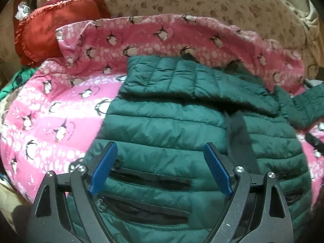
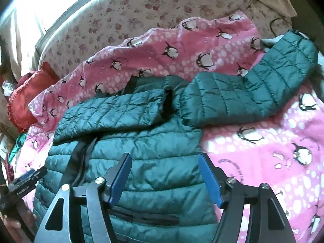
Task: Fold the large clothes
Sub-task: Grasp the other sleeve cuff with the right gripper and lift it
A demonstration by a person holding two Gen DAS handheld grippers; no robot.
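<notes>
Left gripper point(image 1: 161, 169) low centre of left wrist view, blue pads point(image 1: 104, 169) spread wide, nothing between them; green quilted jacket point(image 1: 172, 125) beneath, not gripped. Right gripper point(image 2: 165, 179) low centre of right wrist view, jaws well apart, empty, over jacket front.

Jacket spread on pink penguin blanket point(image 1: 60, 105), filling centre and lower part of both frames. One sleeve point(image 1: 182, 79) folded across chest, cuff toward centre left of left wrist view. Other sleeve point(image 2: 263, 81) stretched out toward upper right of right wrist view, lying on blanket. Dark zip line point(image 1: 239, 137) running down jacket front; two pocket zips point(image 1: 149, 180) just beyond left pads.

Red ruffled cushion point(image 1: 54, 28) upper left, touching blanket edge. Floral sheet point(image 2: 141, 6) across top of frame. Left gripper body visible at lower left edge of right wrist view, hand point(image 2: 12, 225) on it.
</notes>
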